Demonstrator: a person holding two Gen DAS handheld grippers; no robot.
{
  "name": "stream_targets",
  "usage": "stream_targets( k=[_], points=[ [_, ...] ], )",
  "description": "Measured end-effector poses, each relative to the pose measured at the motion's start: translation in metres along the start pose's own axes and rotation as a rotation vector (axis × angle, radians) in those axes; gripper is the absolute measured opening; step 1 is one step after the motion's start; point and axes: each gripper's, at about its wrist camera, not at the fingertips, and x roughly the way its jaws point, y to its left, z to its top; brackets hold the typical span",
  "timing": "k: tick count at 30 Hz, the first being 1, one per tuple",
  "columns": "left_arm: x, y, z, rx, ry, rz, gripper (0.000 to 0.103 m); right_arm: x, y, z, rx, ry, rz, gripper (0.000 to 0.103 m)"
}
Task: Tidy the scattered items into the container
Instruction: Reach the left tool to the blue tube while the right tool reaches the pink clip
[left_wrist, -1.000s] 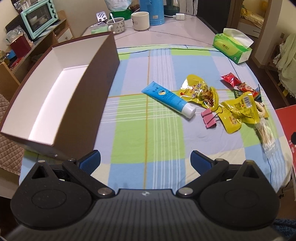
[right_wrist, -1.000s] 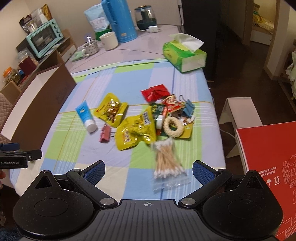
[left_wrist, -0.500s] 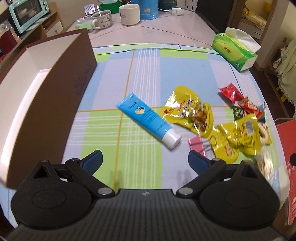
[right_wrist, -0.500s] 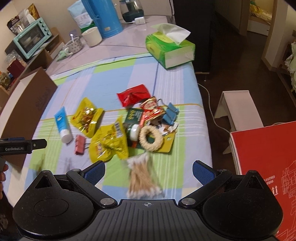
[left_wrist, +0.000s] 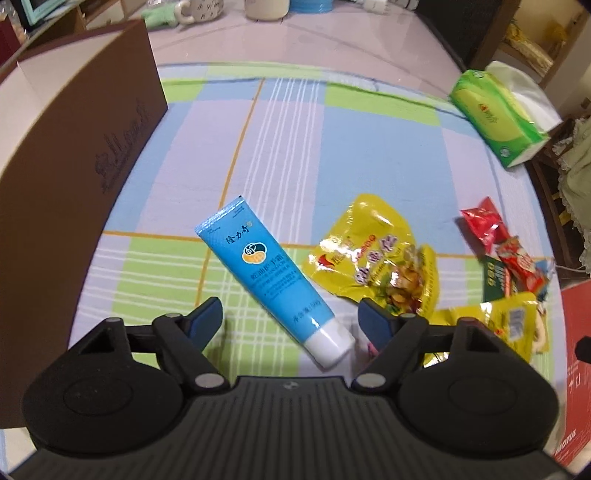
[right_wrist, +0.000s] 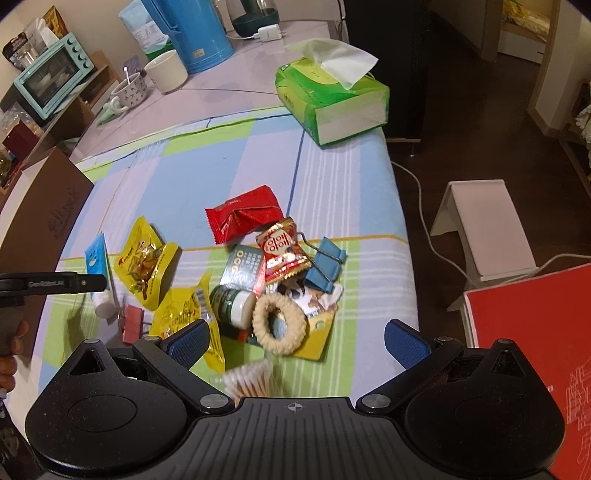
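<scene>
A blue tube (left_wrist: 266, 273) with a white cap lies on the checked cloth. Its cap end sits between the fingers of my left gripper (left_wrist: 290, 317), which is open just above it. The brown box (left_wrist: 74, 129), white inside, stands at the left. My right gripper (right_wrist: 295, 341) is open over a pile: a cream ring (right_wrist: 279, 325), a green jar (right_wrist: 232, 306), a bag of cotton swabs (right_wrist: 247, 380), snack packets (right_wrist: 284, 251) and a blue binder clip (right_wrist: 325, 269). Further left lie yellow packets (right_wrist: 147, 262) and a pink clip (right_wrist: 131, 325).
A green tissue pack (right_wrist: 332, 99) sits at the far end of the cloth. Mugs (right_wrist: 166, 70) and a blue flask (right_wrist: 195, 33) stand beyond it. The table edge runs on the right, with a white stool (right_wrist: 484, 229) and a red carton (right_wrist: 535, 350) past it.
My left gripper has moved forward and down from beside the box until the tube lies between its fingers. My right gripper has advanced over the pile; the cotton swabs now lie under it.
</scene>
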Motion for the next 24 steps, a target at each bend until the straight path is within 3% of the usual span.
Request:
stream_targets(
  k=[2,6,12,17,24],
  points=[
    [0.007,0.002,0.002,-0.01,0.016,0.005,0.069,0.004,0.0,0.005,-0.004,0.003,0.006,0.103],
    [0.018,0.007,0.002,-0.047,0.039,-0.034,0.049,0.01,0.004,0.014,-0.017,0.006,0.021,0.103],
    [0.01,0.011,-0.009,-0.018,0.027,-0.054,0.027,0.018,0.012,0.023,-0.055,0.0,0.047,0.103],
    [0.002,0.016,-0.021,0.031,0.038,-0.029,0.027,0.024,0.014,0.026,-0.061,0.001,0.062,0.103],
    [0.009,0.008,-0.014,0.074,0.017,-0.001,0.027,0.02,0.021,0.027,-0.083,-0.026,0.084,0.103]
  ],
)
